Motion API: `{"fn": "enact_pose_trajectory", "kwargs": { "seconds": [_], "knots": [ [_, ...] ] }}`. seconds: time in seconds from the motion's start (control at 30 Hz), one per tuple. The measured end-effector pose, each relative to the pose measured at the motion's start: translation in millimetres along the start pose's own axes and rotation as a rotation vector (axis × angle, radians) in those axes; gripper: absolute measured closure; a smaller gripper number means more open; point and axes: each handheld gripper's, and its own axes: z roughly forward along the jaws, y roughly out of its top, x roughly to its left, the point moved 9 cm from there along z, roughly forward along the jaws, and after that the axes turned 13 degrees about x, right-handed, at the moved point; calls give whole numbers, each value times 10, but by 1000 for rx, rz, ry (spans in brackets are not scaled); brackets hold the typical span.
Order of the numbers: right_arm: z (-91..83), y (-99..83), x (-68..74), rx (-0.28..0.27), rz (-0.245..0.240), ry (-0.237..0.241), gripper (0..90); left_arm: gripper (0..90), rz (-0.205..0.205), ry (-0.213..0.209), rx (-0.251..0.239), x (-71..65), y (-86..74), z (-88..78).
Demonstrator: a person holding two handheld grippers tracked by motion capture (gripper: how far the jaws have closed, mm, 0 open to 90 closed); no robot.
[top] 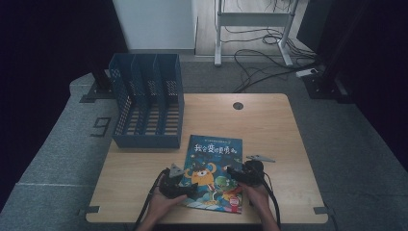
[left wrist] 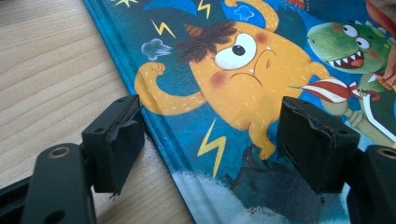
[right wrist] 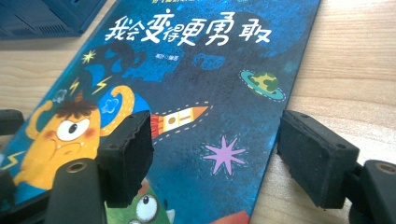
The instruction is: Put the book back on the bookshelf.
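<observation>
A: What's the biggest thing in front of you?

B: The table (top: 269, 125), pale wood, with a small round dark cap near its far edge. Grey carpet runs all round it, and cables trail across the floor behind.

A: And on it?

B: A blue rack (top: 146, 103) with upright dividers and perforated sides stands at the far left corner. Just beside its near right corner lies the book (top: 214, 159), flat, cover up, in the near middle of the table. Dark blue cover, white Chinese title across the top, an orange monster frowning with one fist raised, a green toothy creature next to it, a rocket, a ringed planet, a purple star.

A: Where are the hands?

B: Both come in from the near edge. The left gripper (left wrist: 210, 140) sits over the book's left edge: one jaw is over bare wood, the other over the cover, so that edge runs between them. Jaws spread wide, pressing on nothing.

A: The other one?

B: The right gripper (right wrist: 215, 154) straddles the book's right edge the same way, one jaw above the cover, one above the wood. Also gaping, nothing pinched. Whether the tips touch the table, I cannot tell.
</observation>
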Motion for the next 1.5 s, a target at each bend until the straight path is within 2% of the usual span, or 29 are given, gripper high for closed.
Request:
{"fn": "enact_pose_trajectory", "kwargs": {
  "seconds": [0.23, 0.43, 0.67, 0.83, 1.13, 1.27, 1.5],
  "knots": [
    [-45, 15, 5, -12, 21, 45, 260, 227, 0, 7, -1, -2, 2, 4],
    [-124, 48, -1, -40, 47, 108, 288, 227, -17, -15, -6, 4, 5, -3],
    [-190, 82, 10, -68, 66, 150, 303, 223, -22, -30, -10, 15, 8, -8],
    [-226, 91, 11, -72, 103, 193, 302, 218, -29, -42, -17, 18, 12, -8],
    [-232, 81, 15, -59, 135, 214, 303, 217, -29, -43, -18, 19, 12, -8],
    [-249, 86, 10, -57, 182, 253, 308, 214, -32, -51, -21, 22, 14, -8],
    [-254, 74, 14, -45, 188, 261, 311, 213, -34, -52, -22, 22, 14, -9]
  ]
}}
